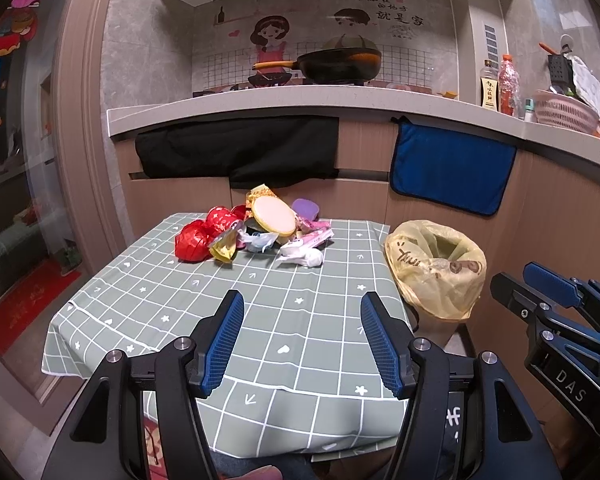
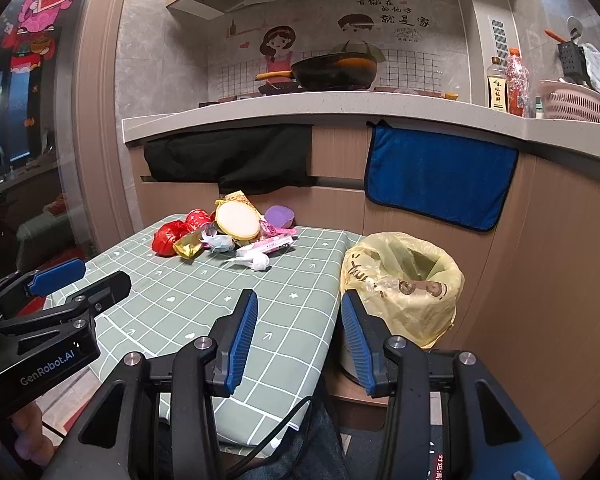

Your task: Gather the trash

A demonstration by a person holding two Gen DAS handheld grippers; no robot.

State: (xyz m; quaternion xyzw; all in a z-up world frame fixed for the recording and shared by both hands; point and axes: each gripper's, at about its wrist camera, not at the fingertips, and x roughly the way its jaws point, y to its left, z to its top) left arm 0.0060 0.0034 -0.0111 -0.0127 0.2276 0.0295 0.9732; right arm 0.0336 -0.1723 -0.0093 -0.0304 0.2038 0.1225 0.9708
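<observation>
A pile of trash lies at the far edge of a small table with a green checked cloth: red foil wrappers, a round yellow-rimmed lid, a purple cup, pink and white wrappers. The pile also shows in the right wrist view. A bin lined with a yellow plastic bag stands on the floor right of the table. My left gripper is open and empty over the table's near part. My right gripper is open and empty at the table's right edge, near the bin.
A kitchen counter runs behind the table, with a black cloth and a blue towel hanging from it. A frying pan, bottles and a pink basket stand on top. A glass door is at the left.
</observation>
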